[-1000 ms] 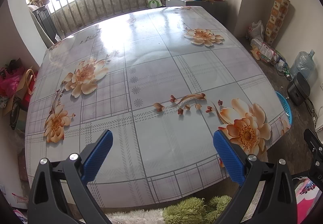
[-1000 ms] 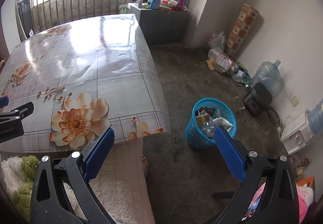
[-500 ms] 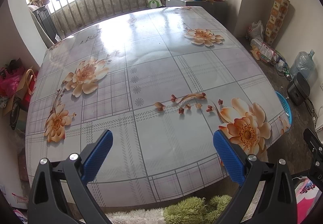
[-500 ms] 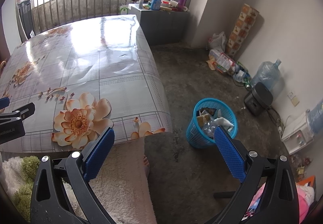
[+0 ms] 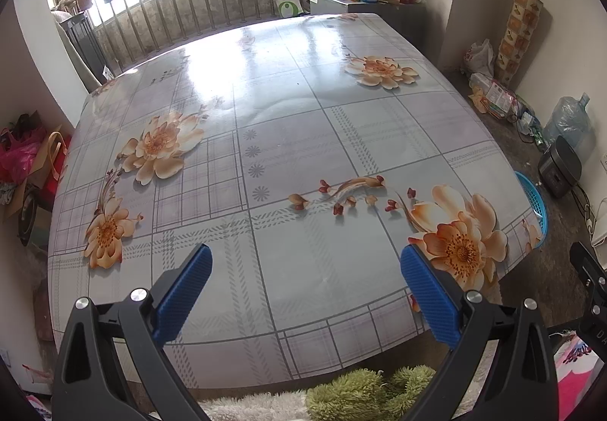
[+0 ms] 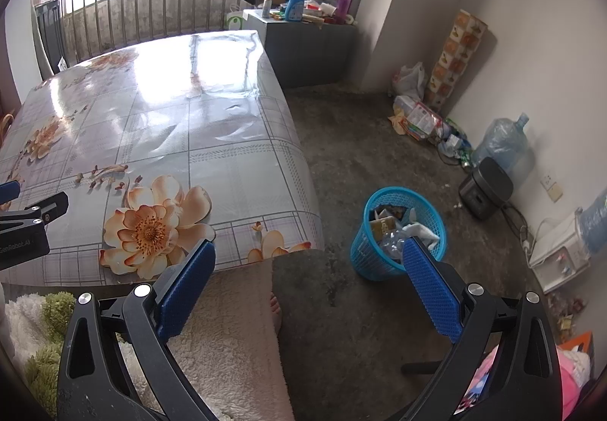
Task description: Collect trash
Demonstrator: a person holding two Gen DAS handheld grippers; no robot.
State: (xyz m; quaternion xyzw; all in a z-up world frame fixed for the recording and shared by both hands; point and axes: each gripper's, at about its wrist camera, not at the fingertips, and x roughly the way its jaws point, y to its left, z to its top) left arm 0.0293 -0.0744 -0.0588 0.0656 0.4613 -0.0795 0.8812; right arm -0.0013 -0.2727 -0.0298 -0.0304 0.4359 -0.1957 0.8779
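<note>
Right gripper [image 6: 309,254] agape; blue basket [image 6: 364,254] holds trash.

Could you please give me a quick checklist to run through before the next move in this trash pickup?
1. Left tool open and holding nothing: ok.
2. Right tool open and holding nothing: ok.
3. Blue basket upright on the floor beside the table: ok.
4. Room left in the basket, which already holds some trash: ok, though it is fairly full.
5. Tabletop free of loose trash, only the printed cloth showing: ok.
6. Next piece chosen: cannot tell; wrappers lie by the far wall.
</note>
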